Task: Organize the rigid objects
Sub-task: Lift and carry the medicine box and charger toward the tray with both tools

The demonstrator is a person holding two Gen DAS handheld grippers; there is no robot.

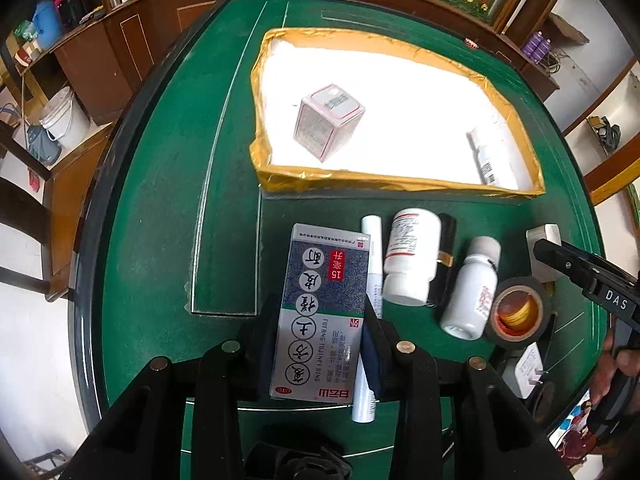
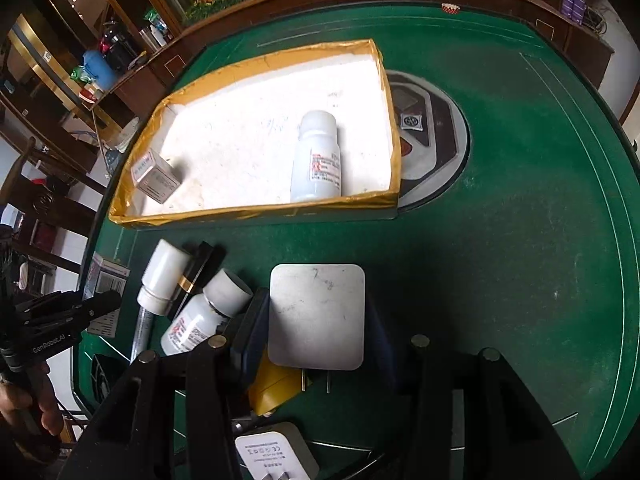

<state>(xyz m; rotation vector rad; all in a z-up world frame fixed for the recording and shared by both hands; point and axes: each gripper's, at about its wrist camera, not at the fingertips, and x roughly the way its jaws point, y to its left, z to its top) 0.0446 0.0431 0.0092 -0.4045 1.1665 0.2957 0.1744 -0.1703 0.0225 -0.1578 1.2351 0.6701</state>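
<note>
- Left wrist view: the left gripper (image 1: 322, 344) clamps a grey-blue medicine carton (image 1: 320, 316) by its long sides, the printed face up.
- Just beside the carton lie a thin white tube (image 1: 372, 264), a white pill bottle (image 1: 412, 256), a black lipstick (image 1: 444, 264), a smaller white bottle (image 1: 472, 288) and a roll of black tape (image 1: 520, 312).
- Right wrist view: the right gripper (image 2: 316, 356) grips a white plug adapter (image 2: 316, 316) by its sides, prongs toward the camera.
- Beyond both, on the green table (image 2: 520, 200), sits a yellow-taped tray (image 2: 394, 160) holding a white bottle (image 2: 316, 160) and a small carton (image 2: 156, 176), well apart.
</note>
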